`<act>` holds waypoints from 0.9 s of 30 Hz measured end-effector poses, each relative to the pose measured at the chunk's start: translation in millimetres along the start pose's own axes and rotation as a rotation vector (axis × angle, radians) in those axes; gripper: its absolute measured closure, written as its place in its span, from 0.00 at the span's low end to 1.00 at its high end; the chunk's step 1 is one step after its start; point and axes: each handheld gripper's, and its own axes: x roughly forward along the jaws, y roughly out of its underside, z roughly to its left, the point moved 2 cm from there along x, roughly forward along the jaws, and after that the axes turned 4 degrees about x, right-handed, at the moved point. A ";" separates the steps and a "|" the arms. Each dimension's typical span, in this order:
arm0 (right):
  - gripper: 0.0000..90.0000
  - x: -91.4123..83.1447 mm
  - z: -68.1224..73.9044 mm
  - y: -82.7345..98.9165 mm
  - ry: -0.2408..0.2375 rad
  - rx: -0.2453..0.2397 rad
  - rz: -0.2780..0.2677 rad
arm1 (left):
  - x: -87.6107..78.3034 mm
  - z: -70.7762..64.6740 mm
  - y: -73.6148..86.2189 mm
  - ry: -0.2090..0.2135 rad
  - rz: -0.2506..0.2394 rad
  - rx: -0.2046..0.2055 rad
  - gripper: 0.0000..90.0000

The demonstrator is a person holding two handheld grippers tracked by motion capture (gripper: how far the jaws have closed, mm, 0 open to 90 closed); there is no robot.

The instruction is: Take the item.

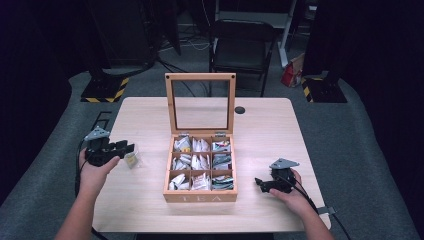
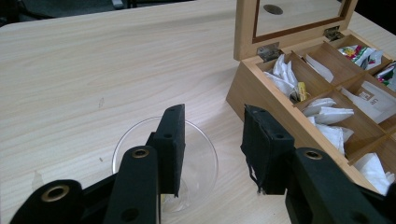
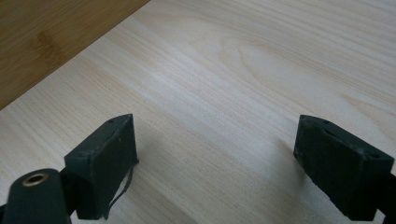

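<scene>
Now we hold the left gripper (image 1: 129, 148) at the left middle of the high view, just above a small clear glass cup (image 1: 132, 160) that stands on the pale wooden table (image 1: 260, 125). Its jaws stand apart with nothing between them. In the left gripper view the round rim of the cup (image 2: 196, 158) lies low in the frame, mostly under and behind the left jaw, so the cup sits a little to the left of the gap. Inside the cup we see something small and yellowish, perhaps a tea bag; we cannot tell surely. The open wooden tea box with nine compartments (image 1: 200, 196) is in the centre, well to the right of the cup. The right gripper (image 1: 259, 183) rests at lower right, jaws wide apart over bare table, farther from the cup.
</scene>
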 end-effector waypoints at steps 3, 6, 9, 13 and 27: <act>0.14 0.1 0.1 0.0 0.001 0.001 -0.001 | 0.3 -3.1 0.8 -0.001 -0.011 0.002 0.66; 0.14 0.0 0.0 0.0 0.000 0.000 0.000 | -0.3 -6.0 2.9 0.007 -0.001 0.011 0.65; 0.14 0.1 0.1 0.0 0.001 0.002 -0.001 | -0.9 -9.7 5.4 0.019 0.001 0.016 0.65; 0.14 0.1 0.1 0.0 0.000 0.001 -0.001 | 0.2 -15.1 9.4 0.028 0.001 0.021 0.64; 0.14 0.1 0.2 0.0 0.001 0.002 -0.002 | 4.4 -30.2 25.1 0.021 0.015 0.054 0.55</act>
